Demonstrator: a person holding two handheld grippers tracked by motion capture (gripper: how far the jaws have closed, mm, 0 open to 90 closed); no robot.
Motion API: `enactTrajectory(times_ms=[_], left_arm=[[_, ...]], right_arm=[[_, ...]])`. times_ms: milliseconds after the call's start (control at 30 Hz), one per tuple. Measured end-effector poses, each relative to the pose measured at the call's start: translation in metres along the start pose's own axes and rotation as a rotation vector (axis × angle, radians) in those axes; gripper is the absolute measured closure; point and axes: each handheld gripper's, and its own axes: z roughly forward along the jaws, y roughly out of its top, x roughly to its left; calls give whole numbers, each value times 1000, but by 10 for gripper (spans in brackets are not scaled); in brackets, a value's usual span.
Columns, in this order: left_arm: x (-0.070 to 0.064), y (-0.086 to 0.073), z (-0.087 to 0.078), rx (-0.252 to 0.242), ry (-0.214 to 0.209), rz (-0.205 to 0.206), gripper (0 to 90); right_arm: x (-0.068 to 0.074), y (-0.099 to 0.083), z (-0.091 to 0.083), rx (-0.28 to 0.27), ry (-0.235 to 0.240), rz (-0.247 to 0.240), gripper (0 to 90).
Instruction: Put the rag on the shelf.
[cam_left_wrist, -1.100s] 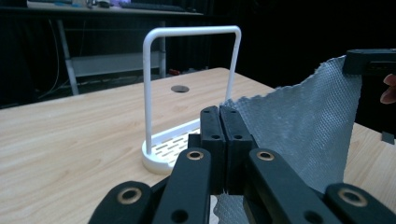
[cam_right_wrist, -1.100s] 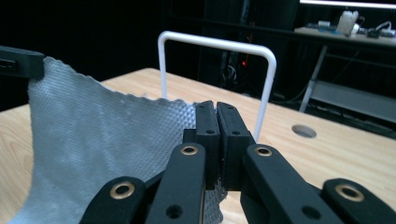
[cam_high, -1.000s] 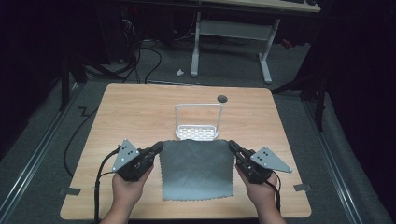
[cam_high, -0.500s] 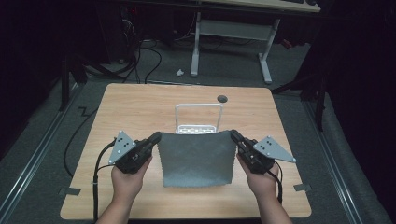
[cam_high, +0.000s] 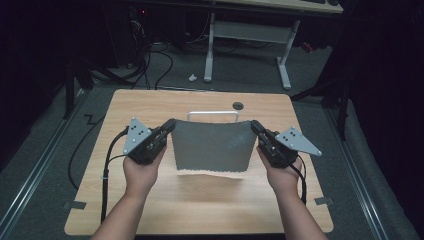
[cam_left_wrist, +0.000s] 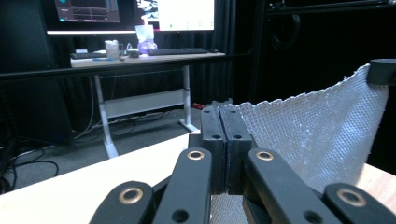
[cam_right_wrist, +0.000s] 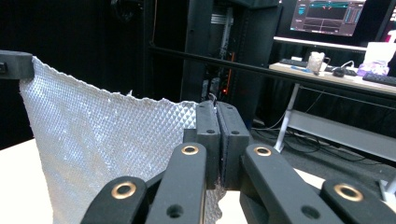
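grey textured cloth (cam_high: 212, 146) | held up, hanging spread | above table, top corners pinched

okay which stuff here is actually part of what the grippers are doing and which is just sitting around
In use:
grey cloth, lifted off the table and hanging
left gripper, shut on one top corner
right gripper, shut on the other top corner

Lying about:
white wire rack, behind the cloth
table, with its round cable hole
far desk with keyboard and monitors

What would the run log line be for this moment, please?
left gripper: shut on grey cloth | right gripper: shut on grey cloth | cloth: held up by top corners above table
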Motion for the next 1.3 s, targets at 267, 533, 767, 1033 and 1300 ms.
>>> enactTrajectory(times_ms=[267, 533, 767, 1033, 1300], left_arm=[[9, 5, 16, 10, 26, 17, 896], [16, 10, 35, 38, 50, 37, 896], [21, 18, 48, 30, 80, 54, 896], [31, 28, 67, 33, 102, 81, 896], [36, 34, 86, 57, 122, 109, 895]], right_arm=[[-6, -1, 14, 10, -11, 8, 898], [-15, 2, 30, 12, -34, 21, 898], [-21, 8, 43, -3, -52, 13, 898], [-33, 15, 65, 5, -76, 19, 898], [-47, 22, 87, 27, -104, 5, 897]])
